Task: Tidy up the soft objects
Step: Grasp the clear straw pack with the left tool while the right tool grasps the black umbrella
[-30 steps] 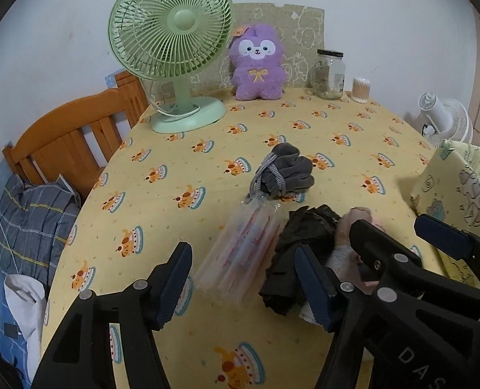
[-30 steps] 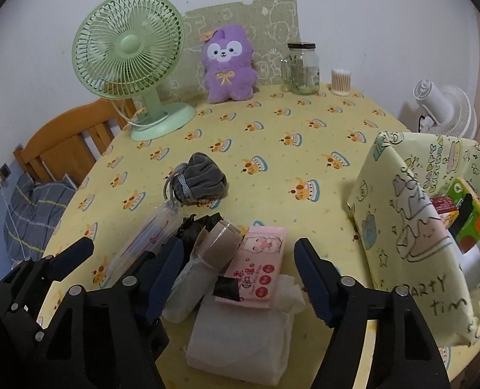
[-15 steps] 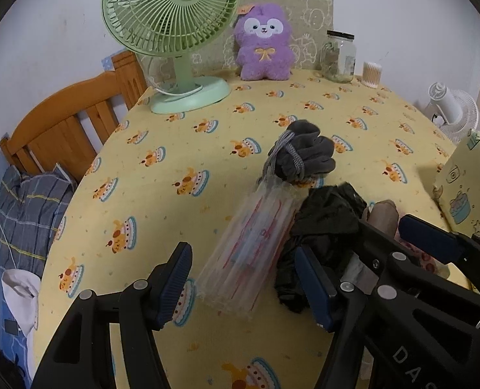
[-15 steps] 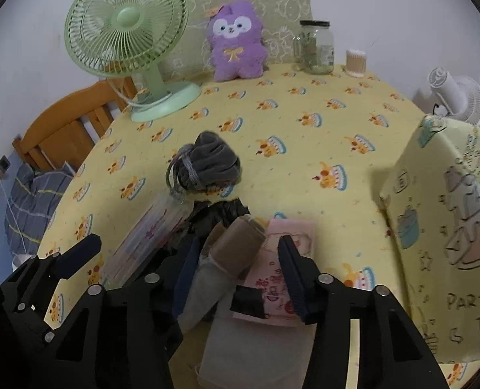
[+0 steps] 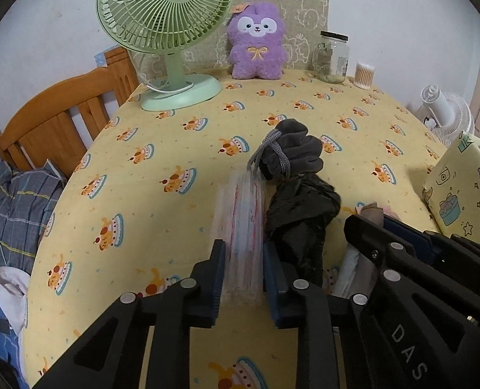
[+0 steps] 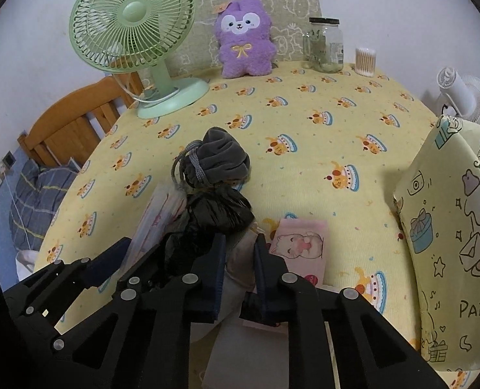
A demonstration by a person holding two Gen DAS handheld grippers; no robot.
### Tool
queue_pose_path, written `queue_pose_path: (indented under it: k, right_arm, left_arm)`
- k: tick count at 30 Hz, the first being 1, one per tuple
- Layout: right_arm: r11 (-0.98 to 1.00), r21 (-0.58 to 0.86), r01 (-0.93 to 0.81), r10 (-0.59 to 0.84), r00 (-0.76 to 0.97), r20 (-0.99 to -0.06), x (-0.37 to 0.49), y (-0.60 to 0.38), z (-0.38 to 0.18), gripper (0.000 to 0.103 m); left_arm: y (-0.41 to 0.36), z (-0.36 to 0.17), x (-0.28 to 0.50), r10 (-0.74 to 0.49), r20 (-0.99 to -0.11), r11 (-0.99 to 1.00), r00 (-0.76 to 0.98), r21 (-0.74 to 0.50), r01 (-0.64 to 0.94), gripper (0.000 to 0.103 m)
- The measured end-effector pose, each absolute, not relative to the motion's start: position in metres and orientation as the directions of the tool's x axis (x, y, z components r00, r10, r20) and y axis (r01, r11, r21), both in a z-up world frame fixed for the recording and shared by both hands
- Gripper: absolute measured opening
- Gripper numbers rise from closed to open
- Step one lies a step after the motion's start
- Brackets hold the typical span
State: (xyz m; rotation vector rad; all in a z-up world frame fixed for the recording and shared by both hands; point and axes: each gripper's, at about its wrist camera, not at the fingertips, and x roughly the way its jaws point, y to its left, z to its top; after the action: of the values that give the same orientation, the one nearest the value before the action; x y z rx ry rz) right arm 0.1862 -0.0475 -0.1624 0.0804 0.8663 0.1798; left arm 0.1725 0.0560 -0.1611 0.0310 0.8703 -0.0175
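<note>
Soft things lie in a pile on the yellow tablecloth (image 5: pixel 175 149). My left gripper (image 5: pixel 242 269) is shut on a clear plastic packet (image 5: pixel 241 214) with red print. My right gripper (image 6: pixel 240 259) is shut on a beige rolled cloth (image 6: pixel 241 259). Between them lies a crumpled black bag (image 5: pixel 301 207), also in the right wrist view (image 6: pixel 220 210). A grey drawstring pouch (image 5: pixel 291 155) sits just beyond it. A pink tissue pack (image 6: pixel 301 246) lies right of my right gripper, on a white cloth (image 6: pixel 249 350).
A green desk fan (image 5: pixel 168 32), a purple plush toy (image 5: pixel 256 52), a glass jar (image 5: pixel 332 56) and a cotton-swab tub (image 5: pixel 364 74) stand along the far edge. A yellow gift bag (image 6: pixel 450 227) stands at the right. A wooden bed frame (image 5: pixel 61 120) is left of the table.
Both grippers moved forward and down into the pile and closed: the left onto the clear packet, the right onto the beige rolled cloth.
</note>
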Motion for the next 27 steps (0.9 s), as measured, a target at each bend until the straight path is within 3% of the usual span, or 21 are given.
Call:
queue_pose_path:
  k: [6,27]
  right_arm:
    - [0.982,0.137,-0.13,0.189,0.651,-0.736,0.18,-0.049,-0.153,0.014]
    - [0.984,0.122,-0.131,0.179,0.725,-0.665,0.152,-0.063,-0.102,0.013]
  left_arm:
    - [0.055,-0.151,0.165,-0.004,-0.753,1.0,0.658,0.017,0.025,0.018]
    - [0.043,-0.098,0.134,-0.023,-0.678,0.999,0.735,0.007,0.037,0.018]
